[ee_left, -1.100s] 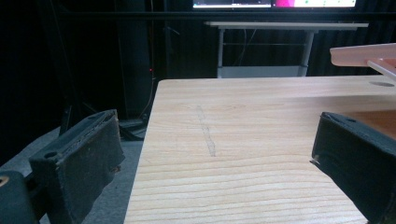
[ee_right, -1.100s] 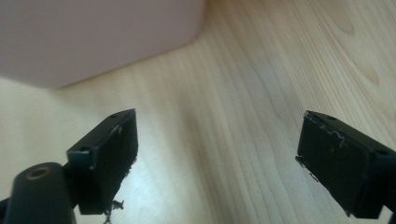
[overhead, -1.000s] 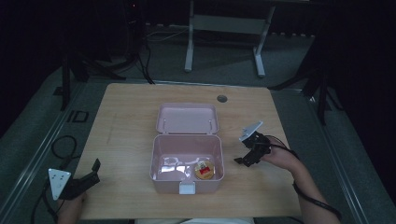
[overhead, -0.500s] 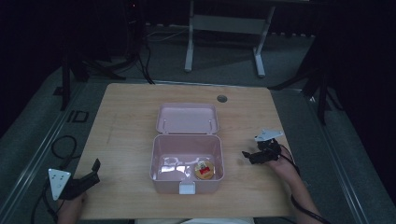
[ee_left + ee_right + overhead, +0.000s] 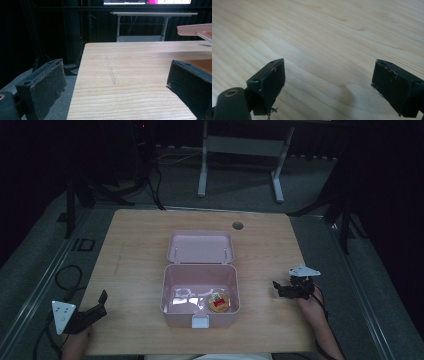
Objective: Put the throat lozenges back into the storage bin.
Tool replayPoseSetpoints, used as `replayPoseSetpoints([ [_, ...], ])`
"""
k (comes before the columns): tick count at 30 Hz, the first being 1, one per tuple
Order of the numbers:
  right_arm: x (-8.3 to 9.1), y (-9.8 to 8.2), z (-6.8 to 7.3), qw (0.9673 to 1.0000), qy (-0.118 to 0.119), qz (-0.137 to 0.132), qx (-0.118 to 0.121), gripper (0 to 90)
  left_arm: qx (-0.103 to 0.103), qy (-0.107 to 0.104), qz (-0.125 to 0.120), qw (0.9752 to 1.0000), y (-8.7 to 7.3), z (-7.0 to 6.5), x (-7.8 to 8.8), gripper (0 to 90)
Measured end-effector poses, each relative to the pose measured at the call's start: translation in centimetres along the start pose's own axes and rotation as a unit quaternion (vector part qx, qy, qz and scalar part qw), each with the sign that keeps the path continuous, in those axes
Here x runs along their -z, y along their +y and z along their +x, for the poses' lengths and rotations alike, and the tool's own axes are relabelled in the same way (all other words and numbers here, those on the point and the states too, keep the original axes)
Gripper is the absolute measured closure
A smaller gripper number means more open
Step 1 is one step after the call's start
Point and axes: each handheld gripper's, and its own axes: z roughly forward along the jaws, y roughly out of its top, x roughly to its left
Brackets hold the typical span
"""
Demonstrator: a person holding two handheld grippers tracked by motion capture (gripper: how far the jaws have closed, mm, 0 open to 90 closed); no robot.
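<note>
1. Box (image 5: pixel 200 292): pink, at the centre of the surface (image 5: pixel 135 245), lid (image 5: pixel 200 246) thrown back flat toward 12 o'clock. Inside, at the 5 o'clock corner, lies a small round item (image 5: pixel 218 301) with a red and gold top; what it is cannot be made out.

2. Right tongs (image 5: pixel 278 287): since a second ago they have pulled away from the box's right wall toward 4 o'clock and now sit low over bare wood at 3 o'clock of the box, well apart from it. Jaws spread wide, nothing between them; the right gripper view confirms this (image 5: pixel 329 87).

3. Left tongs (image 5: pixel 101 301): unchanged over the same second, at the 8 o'clock corner of the surface, jaws wide apart and empty (image 5: pixel 115 85).

4. Judgement: the item appears to be placed and released; closing the lid is the likely remaining step.

5. Edges and room: the right tongs are near the 3 o'clock edge, the left at the 9 o'clock edge. Open wood lies on both sides of the box. A cable hole (image 5: pixel 238 225) sits just beyond the lid at 12 o'clock.
</note>
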Motion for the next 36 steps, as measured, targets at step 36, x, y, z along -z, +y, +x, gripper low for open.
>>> replayPoseSetpoints([
  [36, 1.8, -2.8, -2.8, 0.9696, -0.193, 0.001, -0.15, 11.3, 0.003, 0.002, -0.004, 1.0, 0.0, 0.0, 0.1, 2.4],
])
